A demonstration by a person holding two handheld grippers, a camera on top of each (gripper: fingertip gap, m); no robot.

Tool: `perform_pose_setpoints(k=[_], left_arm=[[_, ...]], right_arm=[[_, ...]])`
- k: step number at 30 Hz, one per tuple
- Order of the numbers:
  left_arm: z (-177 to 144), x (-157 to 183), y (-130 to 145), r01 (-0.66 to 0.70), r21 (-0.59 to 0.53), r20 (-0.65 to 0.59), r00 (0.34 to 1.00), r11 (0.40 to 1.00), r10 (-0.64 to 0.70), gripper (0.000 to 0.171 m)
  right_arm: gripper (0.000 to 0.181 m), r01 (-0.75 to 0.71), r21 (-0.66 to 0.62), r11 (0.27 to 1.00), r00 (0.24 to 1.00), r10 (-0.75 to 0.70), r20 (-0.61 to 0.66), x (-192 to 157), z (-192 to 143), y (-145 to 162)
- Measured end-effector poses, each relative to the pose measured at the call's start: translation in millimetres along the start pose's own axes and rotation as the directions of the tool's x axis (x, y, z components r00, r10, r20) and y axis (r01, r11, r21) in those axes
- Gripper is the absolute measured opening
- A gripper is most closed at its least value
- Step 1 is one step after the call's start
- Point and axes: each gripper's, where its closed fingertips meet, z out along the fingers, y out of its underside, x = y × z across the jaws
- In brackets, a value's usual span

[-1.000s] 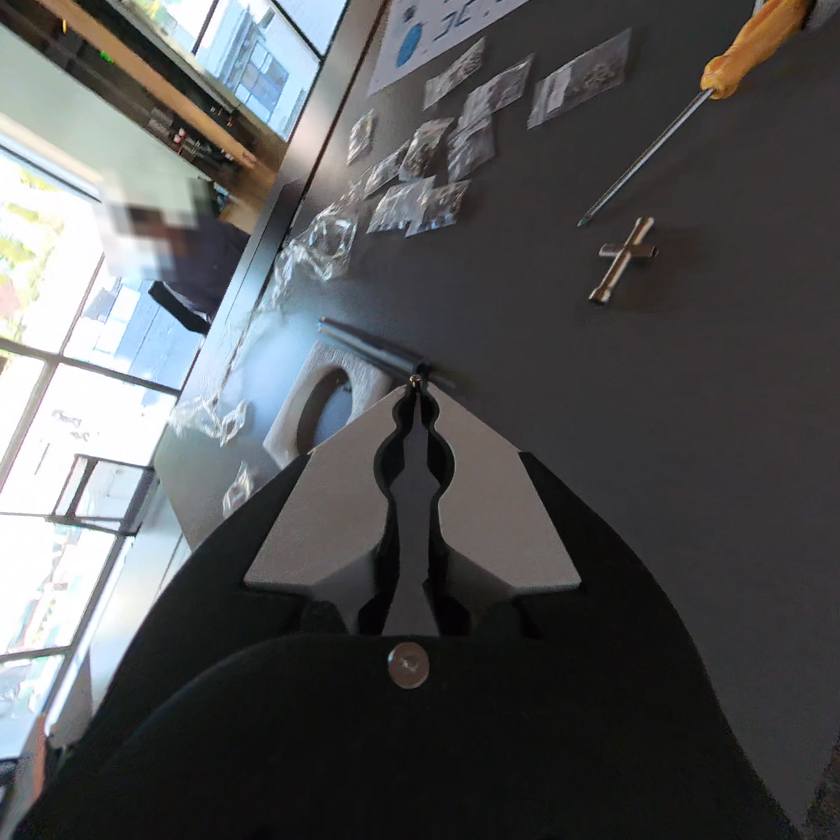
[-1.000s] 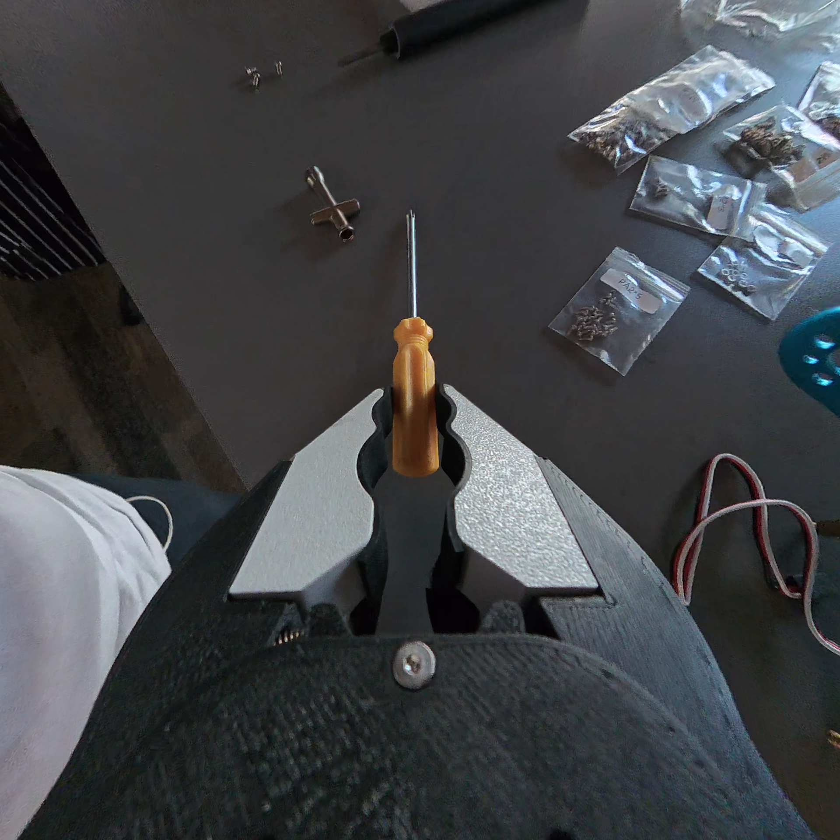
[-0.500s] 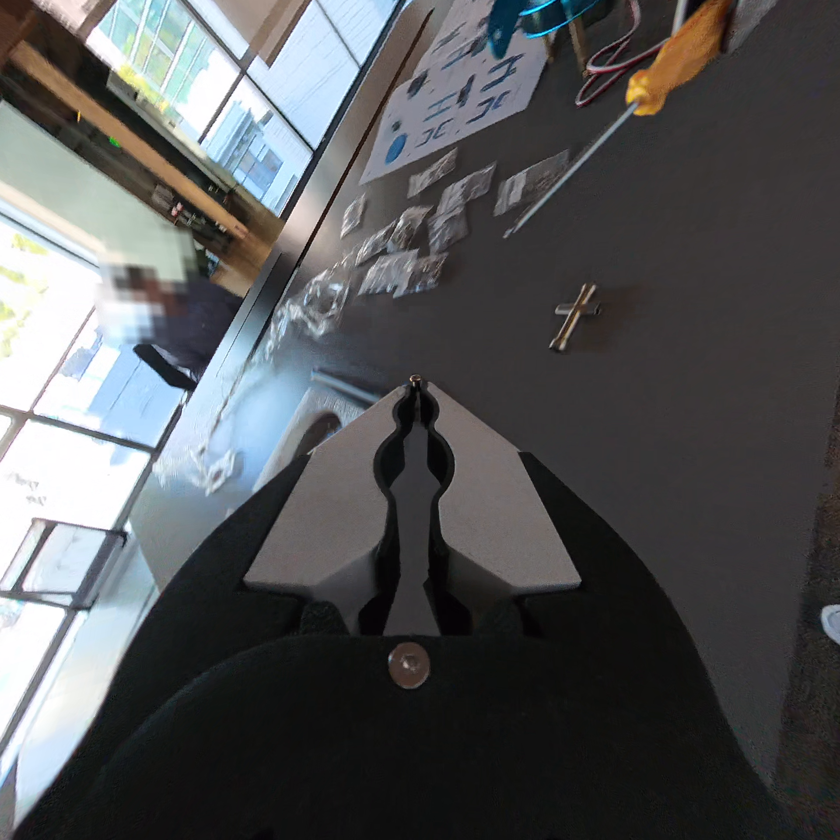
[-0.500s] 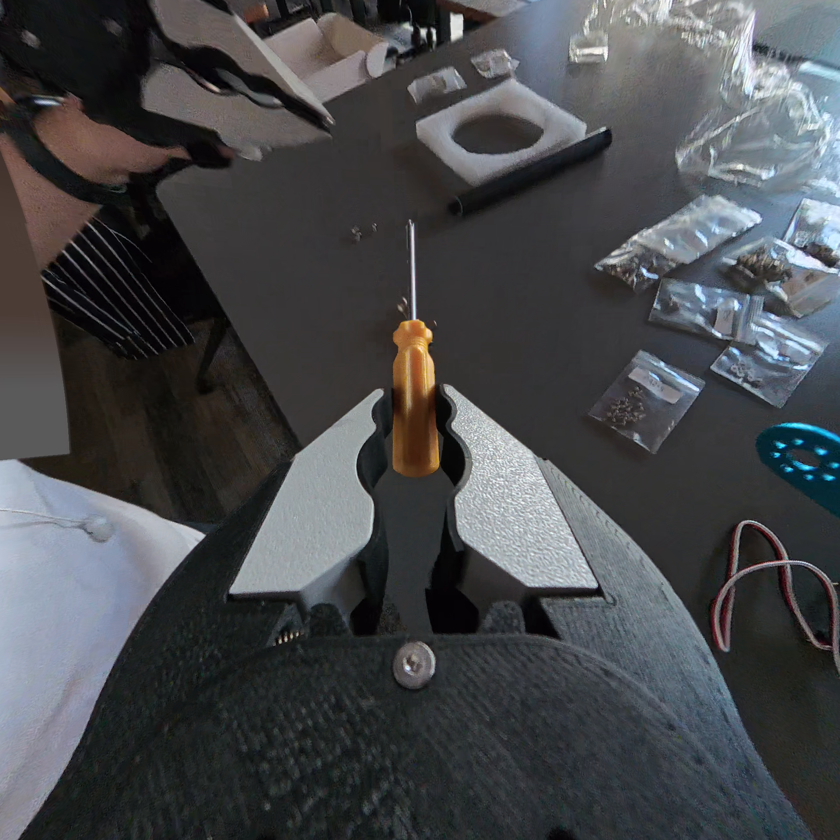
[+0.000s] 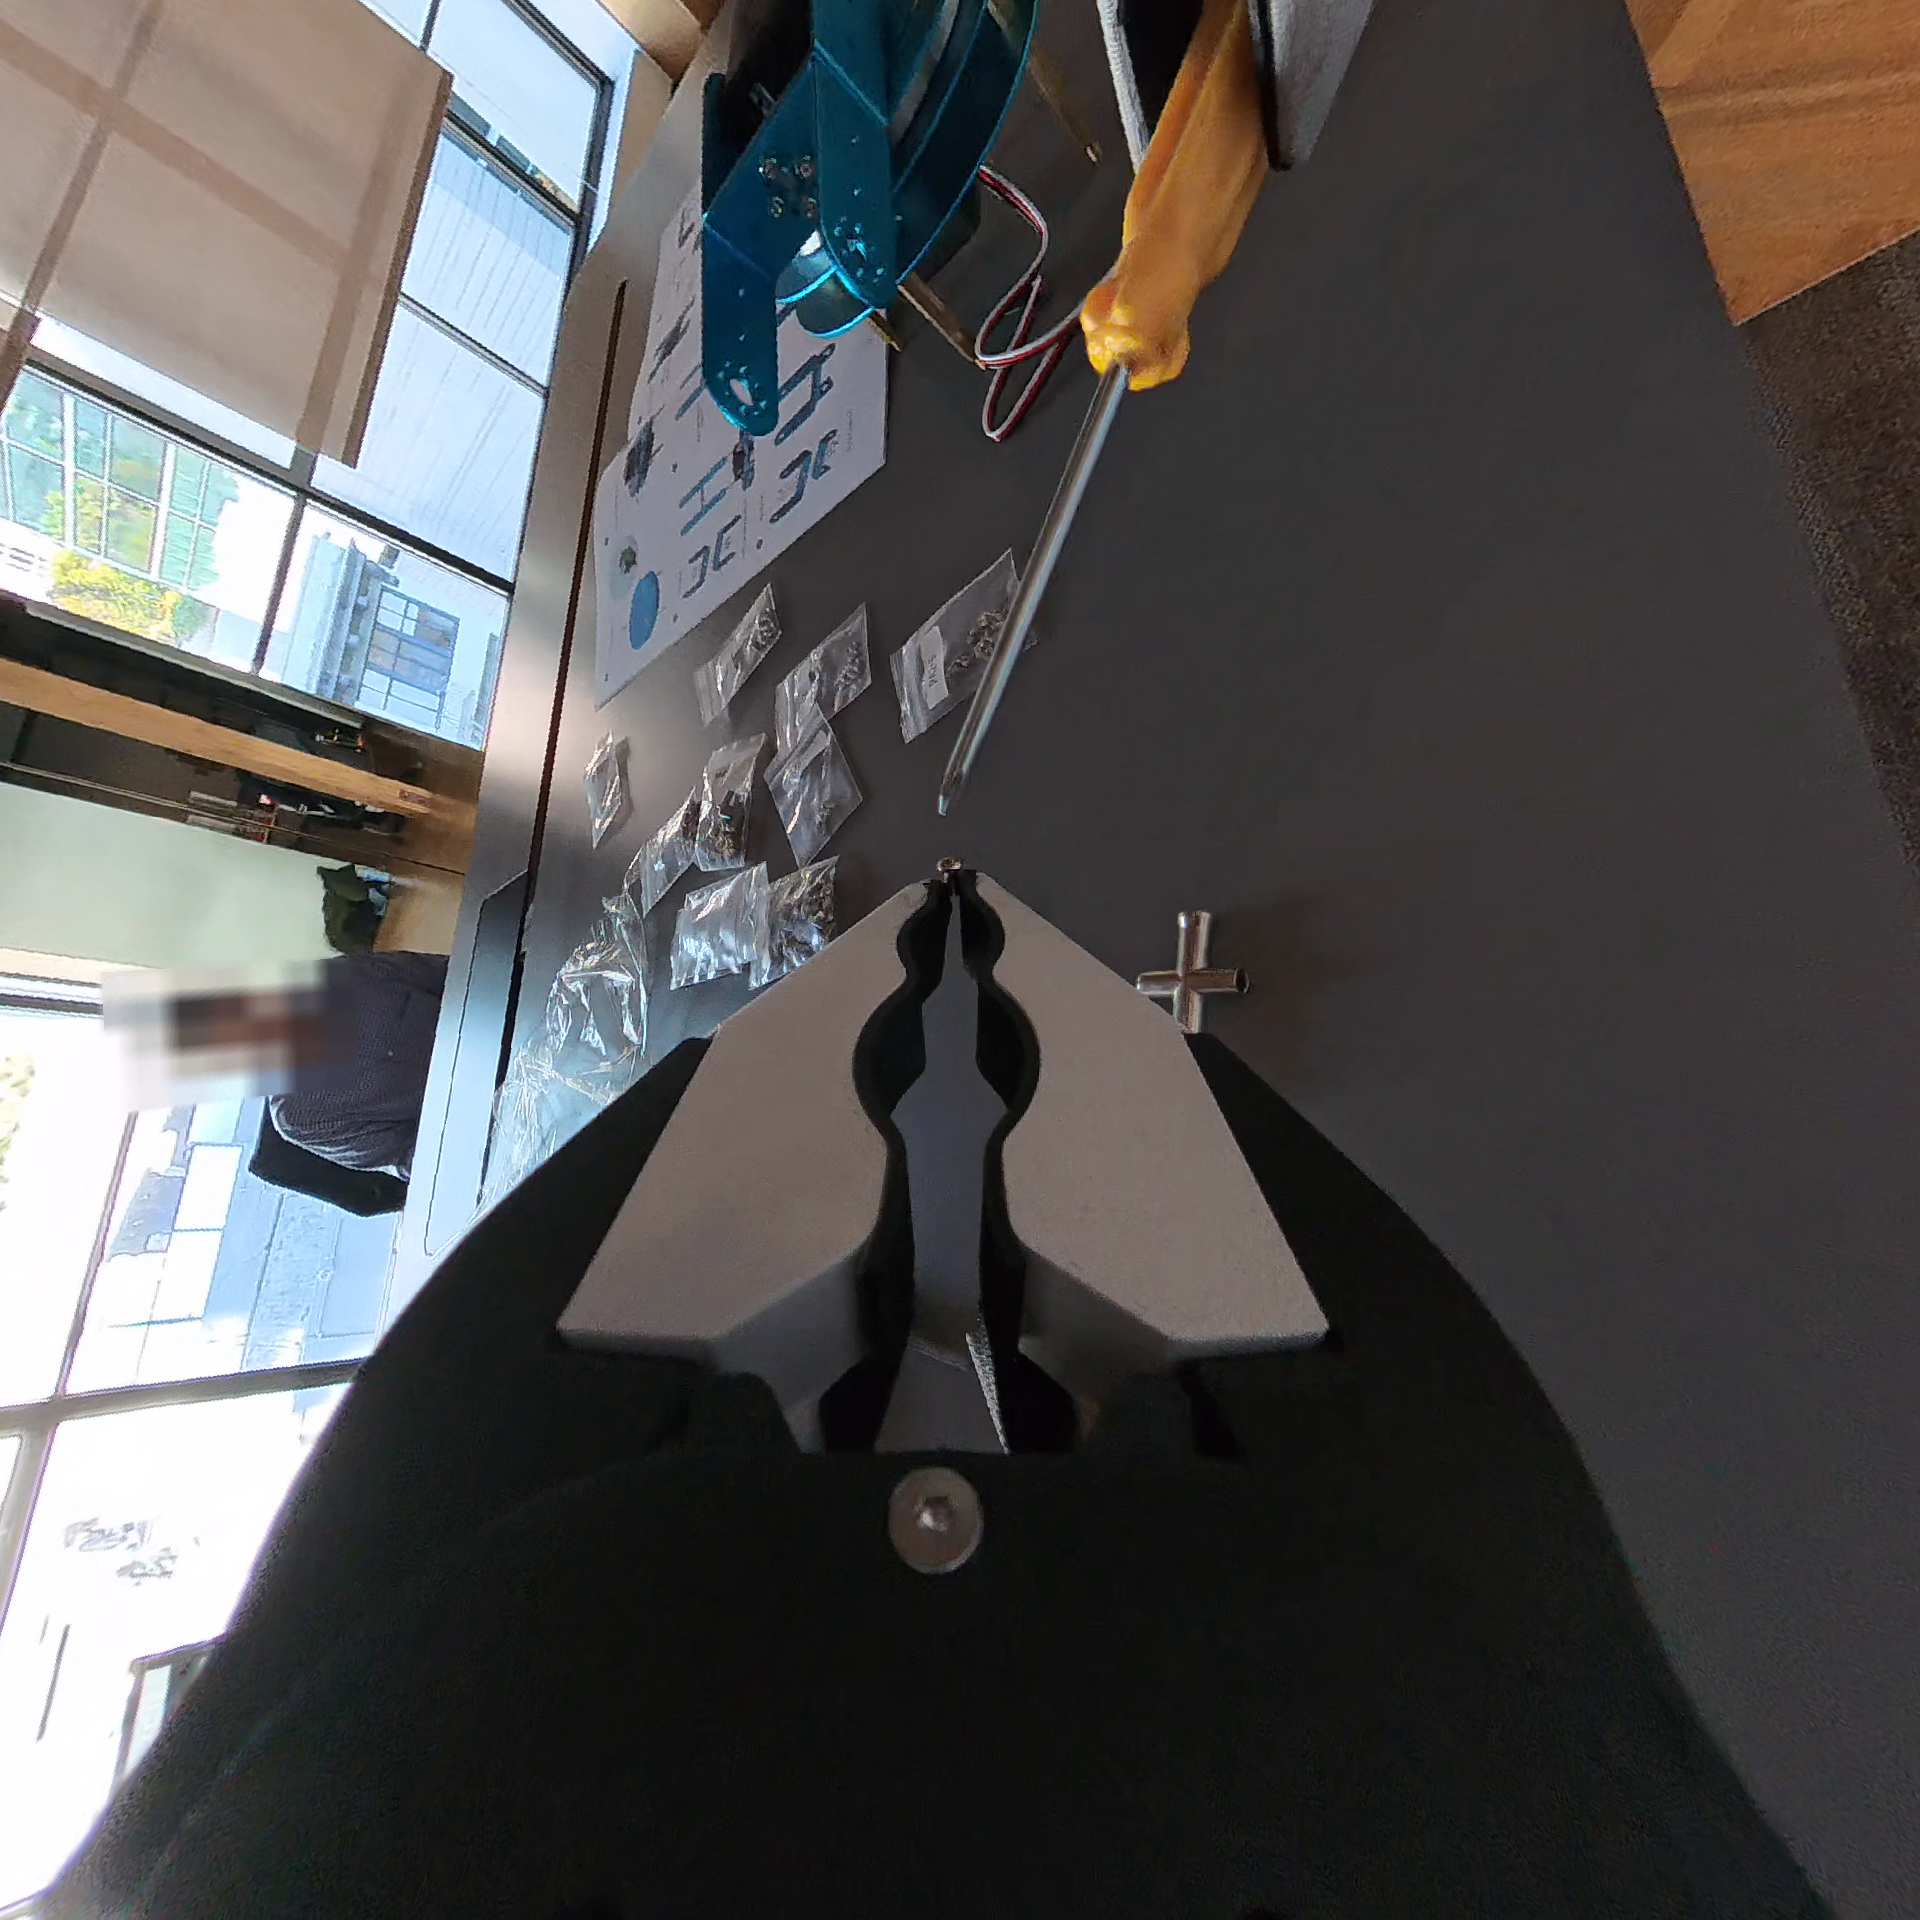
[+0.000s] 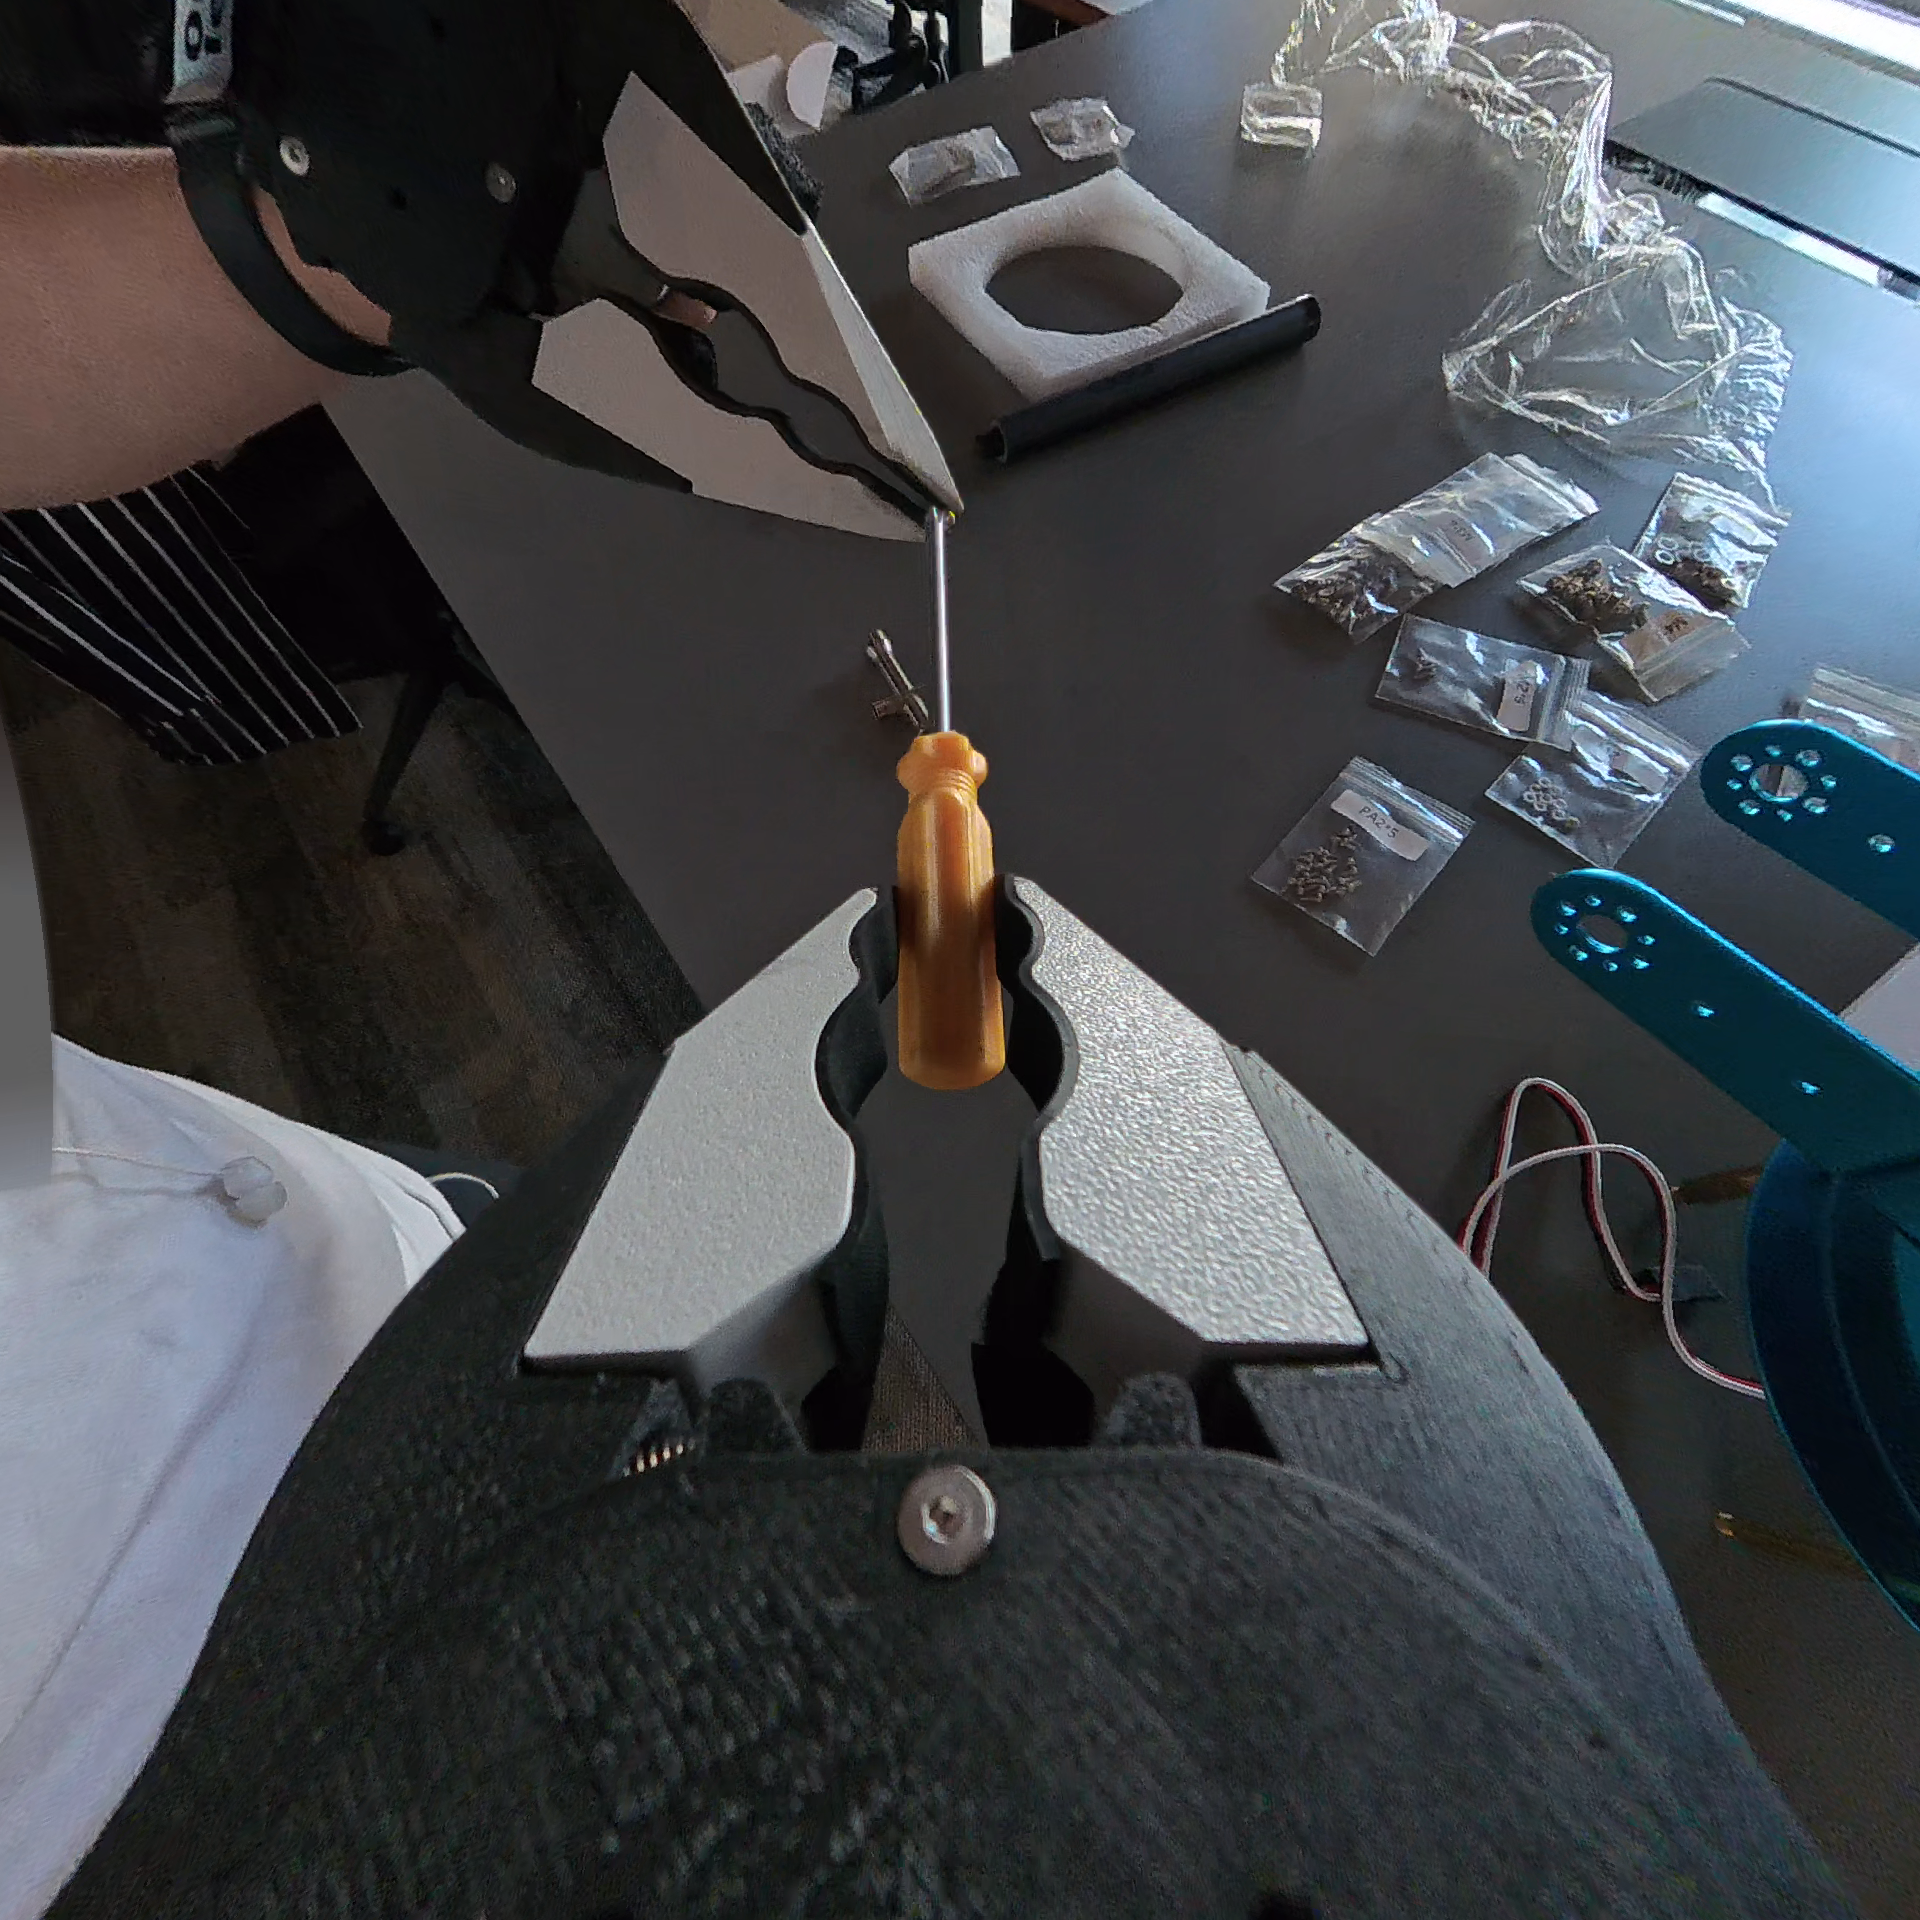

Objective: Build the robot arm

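My left gripper is shut on a tiny screw pinched at its very tips, held above the dark table. My right gripper is shut on the orange handle of a screwdriver, shaft pointing forward. In the right wrist view the shaft tip reaches the tips of the left gripper. In the left wrist view the screwdriver comes in from the upper right and its tip ends just short of the screw.
A cross-shaped metal wrench lies under the shaft. Small bags of screws, blue metal brackets, red-white wires, a white foam block, a black tube and crumpled clear plastic lie to the right. The table edge runs along the left. The left gripper's tips are roughly 11 centimeters from the right gripper's.
Both grippers rose and swung toward each other. The left gripper has come into the right wrist view, and the screwdriver tip now meets the screw it holds.
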Motion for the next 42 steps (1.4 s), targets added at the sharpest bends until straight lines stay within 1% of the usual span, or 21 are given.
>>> perform_pose_setpoints(k=[15, 22, 25, 28, 31, 34, 42], left_arm=[[6.1, 16.6, -0.8, -0.045, -0.019, -0.057, 0.997, 0.999, 0.044, 0.001], [9.0, 27.5, 0.8, -0.133, -0.054, -0.117, 0.985, 0.990, 0.126, 0.001], [9.8, 27.1, 1.2, -0.156, -0.072, -0.125, 0.981, 0.985, 0.146, 0.001], [10.0, 25.0, 4.2, -0.137, -0.091, -0.134, 0.983, 0.986, 0.124, 0.001], [10.4, 26.2, 4.6, -0.131, -0.092, -0.142, 0.983, 0.987, 0.117, 0.001], [11.7, 28.7, 3.2, -0.143, -0.092, -0.150, 0.980, 0.986, 0.128, 0.001], [14.2, 34.3, 1.5, -0.141, -0.086, -0.166, 0.978, 0.986, 0.126, 0.001]], right_arm=[[0.017, 0.007, -0.082, 0.997, 1.000, -0.004, 0.028, 1.3, 7.2, 16.6], [0.017, 0.026, -0.169, 0.985, 0.999, -0.022, 0.030, 0.8, 7.9, 26.3], [0.018, 0.038, -0.163, 0.986, 0.998, -0.030, 0.053, -4.0, 7.4, 23.3], [0.017, 0.049, -0.173, 0.984, 0.999, -0.046, 0.019, 0.0, 2.6, 23.7], [0.017, 0.046, -0.149, 0.988, 0.999, -0.045, 0.011, -0.2, -2.6, 18.3], [0.017, 0.065, -0.165, 0.984, 0.998, -0.066, 0.000, 2.1, -3.1, 18.7], [0.017, 0.066, -0.178, 0.982, 0.998, -0.065, 0.014, 1.4, -0.7, 20.4]])
